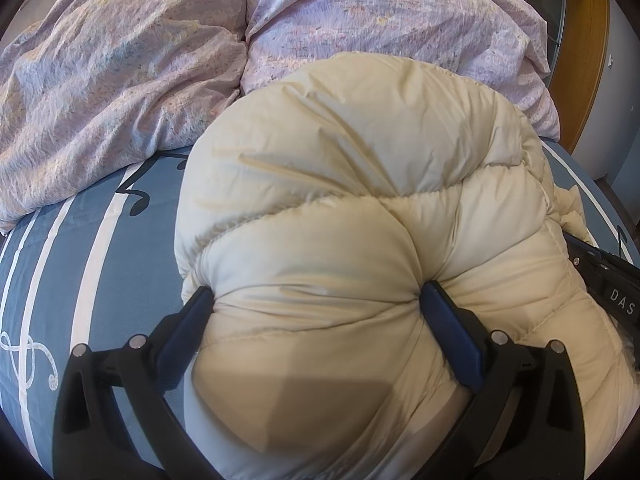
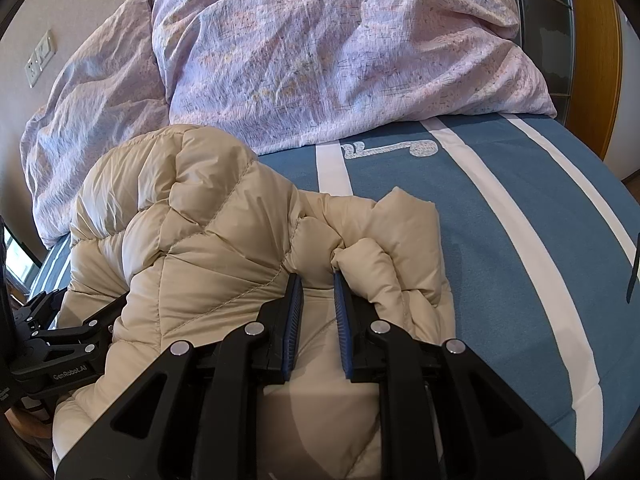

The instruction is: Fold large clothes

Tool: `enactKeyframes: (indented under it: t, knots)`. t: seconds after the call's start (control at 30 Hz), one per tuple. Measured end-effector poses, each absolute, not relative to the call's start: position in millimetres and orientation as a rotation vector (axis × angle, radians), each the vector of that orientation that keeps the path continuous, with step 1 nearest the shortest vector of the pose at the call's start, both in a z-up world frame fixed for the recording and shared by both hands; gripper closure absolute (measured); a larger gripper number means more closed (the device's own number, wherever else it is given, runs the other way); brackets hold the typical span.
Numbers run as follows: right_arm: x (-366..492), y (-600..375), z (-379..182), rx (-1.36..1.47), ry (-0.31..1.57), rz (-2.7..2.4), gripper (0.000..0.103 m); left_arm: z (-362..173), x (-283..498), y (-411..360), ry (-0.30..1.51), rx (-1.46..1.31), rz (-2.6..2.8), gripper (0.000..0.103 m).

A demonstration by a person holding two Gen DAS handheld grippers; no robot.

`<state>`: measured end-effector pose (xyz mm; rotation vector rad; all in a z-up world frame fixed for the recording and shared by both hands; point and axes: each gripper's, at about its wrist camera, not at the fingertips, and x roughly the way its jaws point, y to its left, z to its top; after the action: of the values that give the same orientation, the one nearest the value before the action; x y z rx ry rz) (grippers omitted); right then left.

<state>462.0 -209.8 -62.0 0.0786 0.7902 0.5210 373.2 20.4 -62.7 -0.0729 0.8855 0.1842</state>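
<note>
A cream puffy down jacket (image 1: 360, 184) lies bunched on the bed; it also shows in the right wrist view (image 2: 208, 248). My left gripper (image 1: 316, 298) has its jaws wide apart, pressed around a thick bulge of the jacket. My right gripper (image 2: 316, 276) has its jaws close together, pinching a fold of the jacket near its right edge. The left gripper's body (image 2: 60, 344) shows at the left of the right wrist view, partly under the jacket. The right gripper's body (image 1: 608, 280) shows at the right edge of the left wrist view.
The bed has a blue sheet with white stripes (image 2: 520, 208), also in the left wrist view (image 1: 80, 264). Crumpled pink-lilac duvets (image 1: 140, 72) (image 2: 340, 56) lie piled behind the jacket. A wooden door frame (image 1: 592, 60) stands at the right. A wall socket (image 2: 40, 60) is on the left wall.
</note>
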Motion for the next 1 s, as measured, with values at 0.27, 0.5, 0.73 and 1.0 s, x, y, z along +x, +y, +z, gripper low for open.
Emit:
enactKeyframes:
  t: [0.27, 0.5, 0.73, 1.0]
  knots:
    - [462, -211, -63, 0.084, 0.788, 0.526, 0.086, -62, 374, 21, 0.884, -0.068, 0.193, 0.002]
    - [446, -221, -41, 0.08, 0.782, 0.519, 0.07, -61, 372, 19, 0.885, -0.063, 0.204, 0.002]
    - [397, -231, -6, 0.047, 0.69, 0.549, 0.044, -61, 365, 17, 0.889, -0.073, 0.249, 0.002]
    - [388, -218, -31, -0.03, 0.748, 0.548, 0.06, -61, 359, 17, 0.887, -0.085, 0.276, 0.002]
